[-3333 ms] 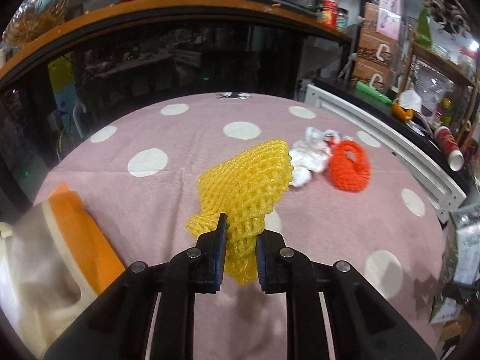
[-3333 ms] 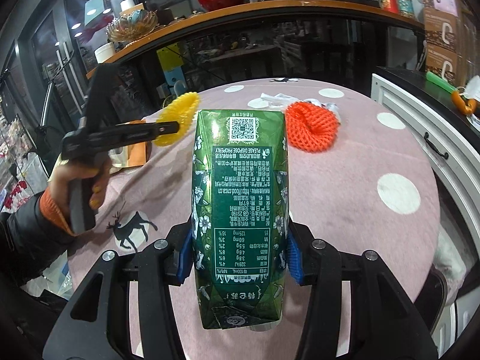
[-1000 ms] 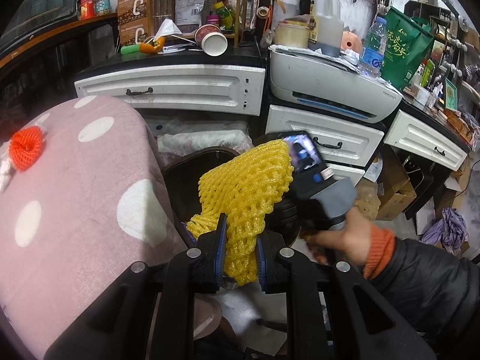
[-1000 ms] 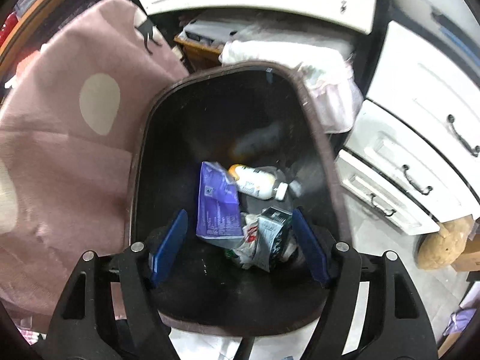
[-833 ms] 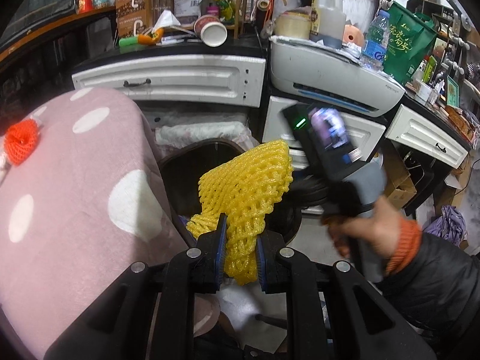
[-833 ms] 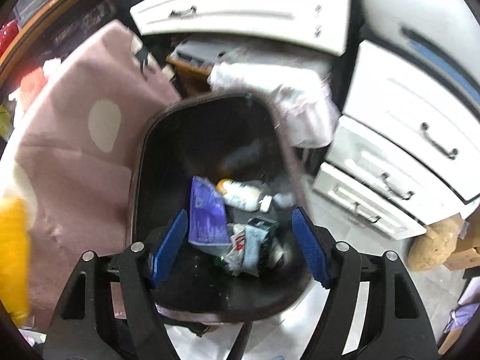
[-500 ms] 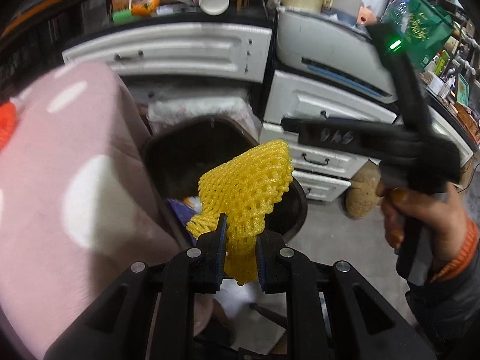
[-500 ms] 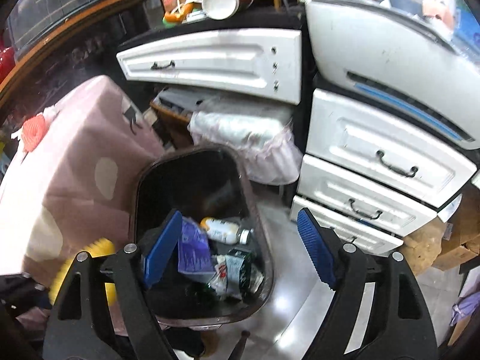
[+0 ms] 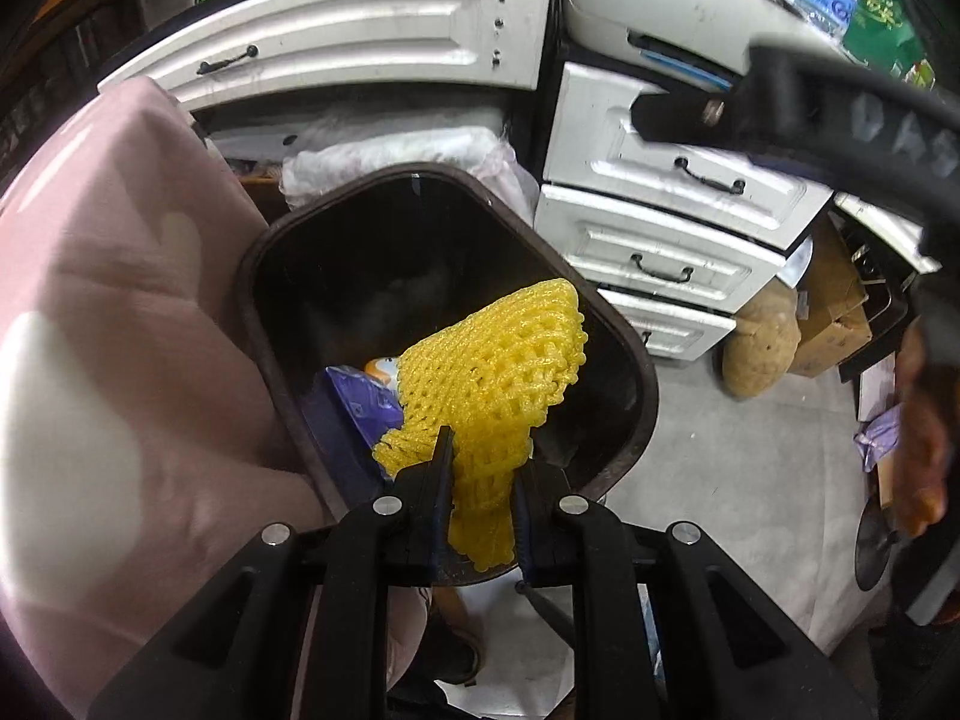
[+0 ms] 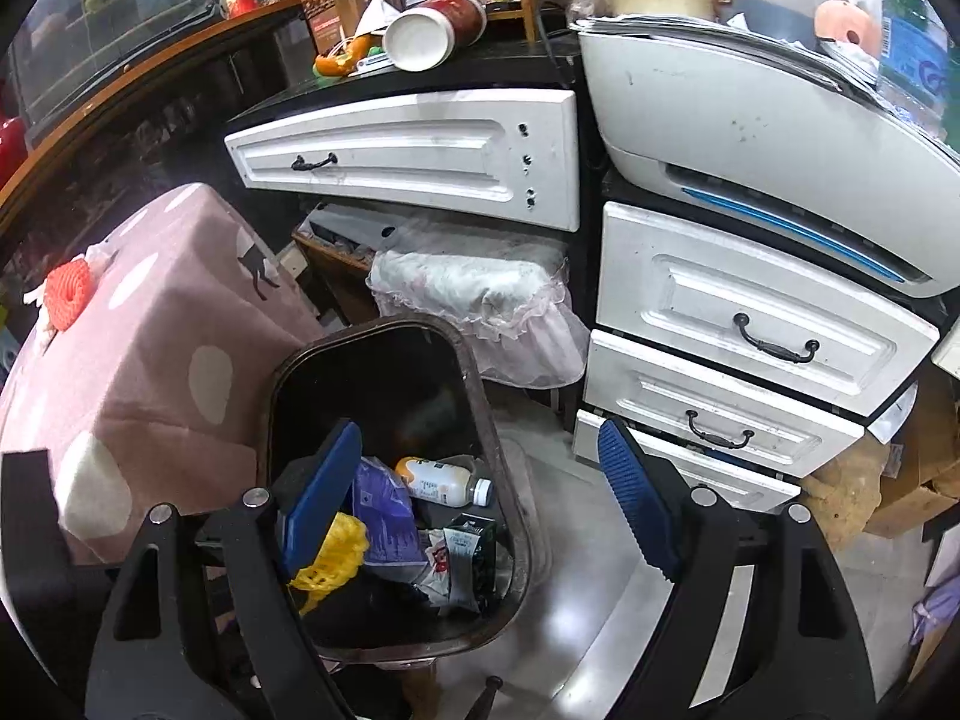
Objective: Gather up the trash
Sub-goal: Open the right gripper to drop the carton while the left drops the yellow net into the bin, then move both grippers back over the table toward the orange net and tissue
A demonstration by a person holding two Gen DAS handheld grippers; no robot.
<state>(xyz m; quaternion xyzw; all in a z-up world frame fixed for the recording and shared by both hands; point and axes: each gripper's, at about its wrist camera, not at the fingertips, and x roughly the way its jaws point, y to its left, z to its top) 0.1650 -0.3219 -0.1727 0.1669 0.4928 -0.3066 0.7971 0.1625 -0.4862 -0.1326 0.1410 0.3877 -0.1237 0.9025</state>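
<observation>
Pinched tight in the left gripper (image 9: 478, 483): a yellow foam net sleeve (image 9: 498, 384), low in the middle of the frame, right over the dark brown plastic bin (image 9: 636, 360), ready to drop. Right gripper (image 10: 480, 498) fingers spread wide, holding nothing. Up on the pink spotted surface (image 10: 150, 360) at the left edge, an orange foam net ring (image 10: 67, 294) waiting.

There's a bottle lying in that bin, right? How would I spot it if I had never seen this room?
Find the dark bin on the floor between the pink spotted tablecloth and the white drawers. Among the rubbish at its bottom, the bottle lies on its side beside a purple packet. It is the only pale, rounded thing there, with an orange end and a white cap.
</observation>
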